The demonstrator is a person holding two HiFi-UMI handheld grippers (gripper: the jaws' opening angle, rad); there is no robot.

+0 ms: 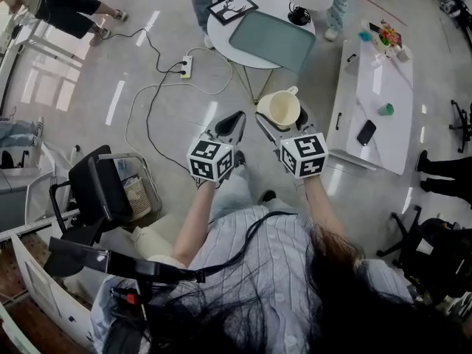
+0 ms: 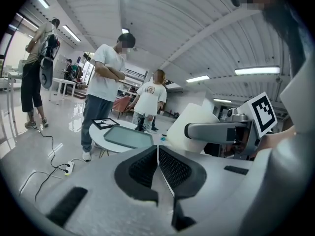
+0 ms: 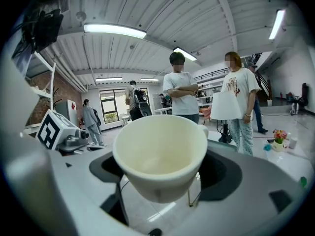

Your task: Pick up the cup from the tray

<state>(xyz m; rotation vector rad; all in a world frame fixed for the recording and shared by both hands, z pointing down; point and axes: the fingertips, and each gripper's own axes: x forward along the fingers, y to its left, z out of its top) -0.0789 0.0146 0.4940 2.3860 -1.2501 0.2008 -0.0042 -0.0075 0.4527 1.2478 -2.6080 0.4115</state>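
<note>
Cup (image 1: 282, 108): cream, with one handle. Was found at centre of the head view, seen against the floor, well apart from the tray (image 1: 271, 41) at upper centre. Was pinched at the lower body between the two jaws of the right gripper (image 1: 285, 120); mouth turned up toward the head camera, handle pointed to upper right of frame. Filled the centre of the right gripper view (image 3: 160, 151), dark pads (image 3: 224, 173) set against either side.

Right gripper: jaws spread to the cup's width and clamped on it. Marker cube (image 1: 304, 155) faced the head camera just below the cup.

Left gripper (image 1: 234, 118): jaws pressed together, pads (image 2: 142, 167) meeting along a thin seam in the left gripper view. Was held just left of the right gripper, at about the same height in frame, near but apart. Marker cube (image 1: 211, 161) sat below its jaws.

Arms: both forearms bare, stretched forward from the torso at lower frame, left forearm (image 1: 193, 223) angled up and right, right forearm (image 1: 324, 205) angled up and left. Hands were hidden behind the cubes.

Tray: grey-green, rectangular, lay on the round table (image 1: 274, 1) at top centre, beside a framed picture (image 1: 232, 7) at its upper left.

Power strip (image 1: 187, 66): lay on the floor, upper left of the cup, cables trailing.
</note>
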